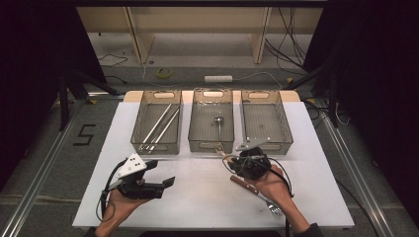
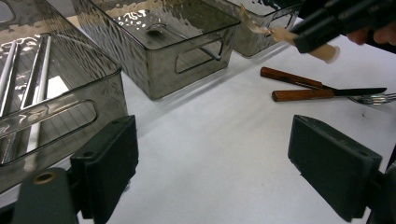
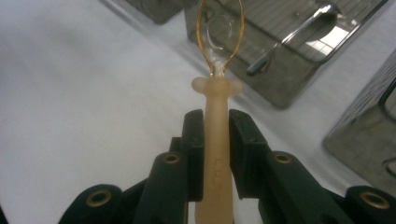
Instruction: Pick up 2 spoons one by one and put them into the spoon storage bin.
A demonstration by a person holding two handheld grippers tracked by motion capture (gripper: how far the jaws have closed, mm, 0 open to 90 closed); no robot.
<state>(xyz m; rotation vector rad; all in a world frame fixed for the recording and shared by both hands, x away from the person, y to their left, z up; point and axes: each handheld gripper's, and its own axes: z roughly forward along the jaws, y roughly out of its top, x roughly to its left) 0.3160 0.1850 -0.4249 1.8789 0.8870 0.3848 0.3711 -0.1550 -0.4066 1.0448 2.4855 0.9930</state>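
Note:
My right gripper [image 1: 233, 159] is shut on the beige handle of a small spoon [image 1: 221, 149] with a clear amber bowl, held just in front of the middle bin [image 1: 211, 146]. In the right gripper view the jaws [image 3: 216, 123] clamp the spoon's handle [image 3: 218, 95], and its bowl points toward the middle bin [image 3: 280, 88], where a metal spoon [image 3: 289, 32] lies. My left gripper [image 1: 162, 173] hovers open over the table's front left, with nothing between its jaws [image 2: 219, 163].
Three smoky clear bins stand in a row: the left bin [image 1: 155, 146] holds metal rods [image 1: 160, 126], and the right bin [image 1: 267, 146] looks bare. A wooden-handled knife [image 2: 303, 94] and fork [image 2: 289, 77] lie on the white table under my right hand.

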